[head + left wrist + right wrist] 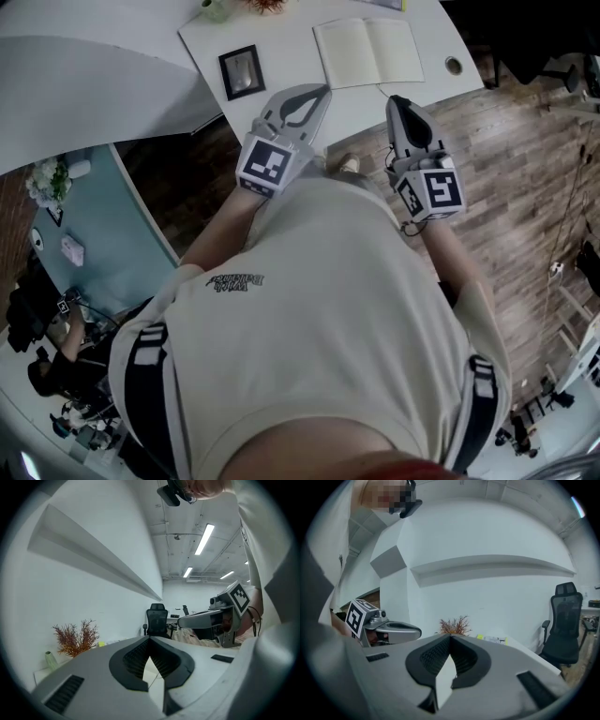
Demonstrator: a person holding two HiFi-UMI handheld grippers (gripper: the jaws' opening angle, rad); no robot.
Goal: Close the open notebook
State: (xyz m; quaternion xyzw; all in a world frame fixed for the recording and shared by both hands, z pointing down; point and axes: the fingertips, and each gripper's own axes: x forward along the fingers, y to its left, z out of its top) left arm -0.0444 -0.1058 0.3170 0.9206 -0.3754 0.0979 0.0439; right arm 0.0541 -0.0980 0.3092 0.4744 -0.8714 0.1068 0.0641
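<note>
Shirt (328,309) fills foreground. Left gripper (325,90) and right gripper (396,99) both pinched closed, empty, close to open notebook (368,52) on desk (281,42). Risk: closed tips shove it instead of lifting a cover.

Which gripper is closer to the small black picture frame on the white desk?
Left. The left gripper has its tips just right of and slightly below the picture frame. The right gripper is farther right, below the open notebook.
</note>
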